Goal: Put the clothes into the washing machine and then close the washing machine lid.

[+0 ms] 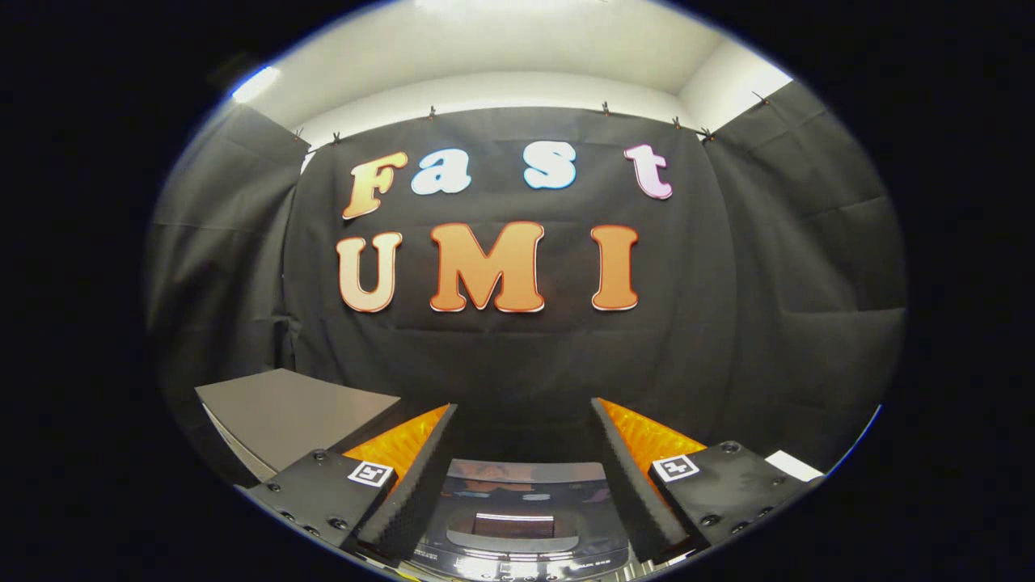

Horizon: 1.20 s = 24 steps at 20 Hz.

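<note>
Gripper: your gripper is held level, pointing straight at the booth's back wall, with both fingers reaching forward from the 6 o'clock side.

Tongs: wide. The two fingers stand well apart, nothing is between them, and neither one touches anything.

Left finger: its tip sits at about 7 o'clock from the middle of the gap, with a small square marker on the mount behind it.

Right finger: its tip sits at about 5 o'clock from the middle of the gap, with a matching marker on its mount.

Washing machine: you see it below and between your fingers, at 6 o'clock from the tips. Its lid is a dark, glossy panel with a window that mirrors the lights above. The lid looks to be lying down flat over the tub. A control strip runs along the near edge, too small to make out.

Clothes: you cannot tell where they are from here.

Grey panel: a flat grey surface lies at 9 o'clock from the left finger, just beside its mount and apart from the washer.

White piece: a small white corner shows at 3 o'clock from the right finger's mount; what it belongs to is unclear.

Wall: black cloth hangs beyond the fingers at 12 o'clock, clipped along its top edge beneath a white ceiling.
</note>
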{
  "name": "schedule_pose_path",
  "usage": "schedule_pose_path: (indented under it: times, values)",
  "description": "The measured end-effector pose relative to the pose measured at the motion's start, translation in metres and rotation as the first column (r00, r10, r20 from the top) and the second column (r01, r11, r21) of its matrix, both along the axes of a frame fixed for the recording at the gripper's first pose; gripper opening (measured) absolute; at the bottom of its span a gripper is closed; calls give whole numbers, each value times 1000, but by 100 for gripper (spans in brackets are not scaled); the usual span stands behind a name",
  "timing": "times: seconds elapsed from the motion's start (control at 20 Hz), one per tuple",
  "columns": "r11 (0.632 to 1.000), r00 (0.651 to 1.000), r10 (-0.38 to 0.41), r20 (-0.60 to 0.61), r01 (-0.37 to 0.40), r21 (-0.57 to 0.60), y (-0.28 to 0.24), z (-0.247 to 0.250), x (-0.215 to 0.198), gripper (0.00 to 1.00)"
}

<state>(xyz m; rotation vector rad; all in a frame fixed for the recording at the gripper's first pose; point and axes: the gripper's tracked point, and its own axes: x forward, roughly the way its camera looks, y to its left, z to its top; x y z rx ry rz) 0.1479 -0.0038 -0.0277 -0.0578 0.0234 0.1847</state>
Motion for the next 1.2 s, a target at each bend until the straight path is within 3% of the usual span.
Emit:
schedule_pose_path:
  times: [0.35,0.6,0.95,1.2]
  values:
    - [996,993,-64,95,57,68,-14,70,-55,100]
    - [995,990,-99,104,95,42,-5,80,-123,100]
    - [998,995,-57,76,58,0,18,72,-190,100]
    - [999,994,-36,106,34,26,17,82,-207,100]
